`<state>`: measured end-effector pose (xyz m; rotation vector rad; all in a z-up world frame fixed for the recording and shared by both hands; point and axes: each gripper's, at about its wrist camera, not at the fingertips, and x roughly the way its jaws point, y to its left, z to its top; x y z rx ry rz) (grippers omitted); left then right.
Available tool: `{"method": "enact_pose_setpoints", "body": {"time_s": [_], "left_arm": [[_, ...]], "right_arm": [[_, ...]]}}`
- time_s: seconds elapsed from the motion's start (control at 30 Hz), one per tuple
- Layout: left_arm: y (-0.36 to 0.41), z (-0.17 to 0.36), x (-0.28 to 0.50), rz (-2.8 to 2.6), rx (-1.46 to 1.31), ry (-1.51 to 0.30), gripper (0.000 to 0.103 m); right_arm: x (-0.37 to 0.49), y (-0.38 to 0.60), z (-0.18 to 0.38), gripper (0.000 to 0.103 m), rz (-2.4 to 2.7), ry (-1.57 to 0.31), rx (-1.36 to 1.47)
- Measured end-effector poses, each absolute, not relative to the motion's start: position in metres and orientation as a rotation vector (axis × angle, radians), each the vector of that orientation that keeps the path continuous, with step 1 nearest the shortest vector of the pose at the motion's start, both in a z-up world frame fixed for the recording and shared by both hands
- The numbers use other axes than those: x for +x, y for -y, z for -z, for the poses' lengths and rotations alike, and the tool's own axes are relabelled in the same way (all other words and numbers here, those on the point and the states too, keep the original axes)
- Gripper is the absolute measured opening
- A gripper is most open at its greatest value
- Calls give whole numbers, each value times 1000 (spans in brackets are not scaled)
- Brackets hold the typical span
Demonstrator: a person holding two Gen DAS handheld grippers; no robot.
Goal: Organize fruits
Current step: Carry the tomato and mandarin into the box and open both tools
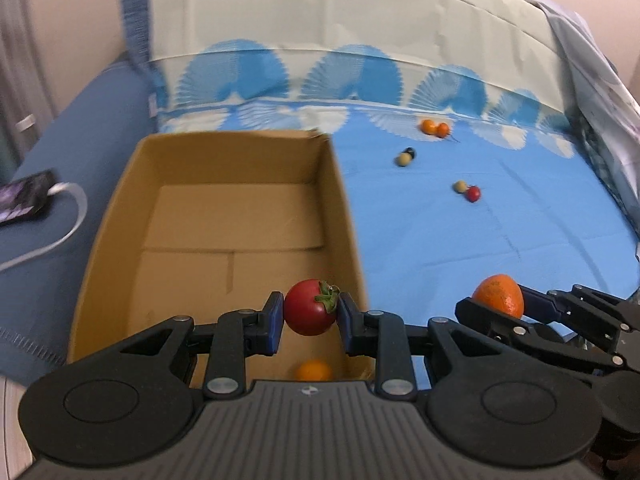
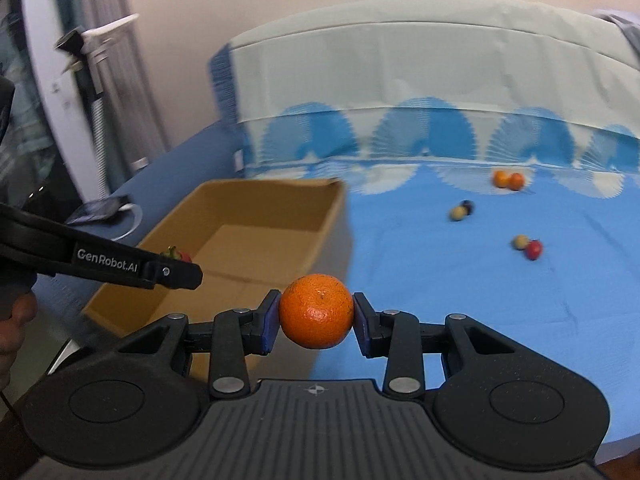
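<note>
Two fruits are in transit: the left gripper (image 1: 311,312) is clamped on a red tomato (image 1: 310,307) above the near end of the cardboard box (image 1: 224,200), and the right gripper (image 2: 316,314) is clamped on an orange (image 2: 316,311) over the blue sheet (image 2: 460,300), just beside the box's right wall. One small orange fruit (image 1: 313,370) already lies in the box's near right corner. Six small fruits remain on the sheet in three pairs (image 1: 435,127) (image 1: 406,157) (image 1: 467,189), toward its far edge, so the task looks less than half done.
</note>
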<state>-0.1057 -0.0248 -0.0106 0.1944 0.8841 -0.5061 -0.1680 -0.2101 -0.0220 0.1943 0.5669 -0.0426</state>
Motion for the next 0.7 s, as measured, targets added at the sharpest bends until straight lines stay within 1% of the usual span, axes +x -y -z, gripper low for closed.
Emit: {"method": "enact_pose_setpoints", "body": {"time_s": [0.27, 0.43, 0.7], "left_arm": [[-37, 14, -140, 466, 144, -898, 32], [-60, 16, -152, 458, 118, -891, 32], [-72, 18, -158, 456, 75, -882, 32]], "right_arm": [[-190, 161, 12, 39, 18, -569, 134], [-196, 140, 5, 39, 3, -553, 79], [-202, 124, -1, 39, 1, -542, 27]]}}
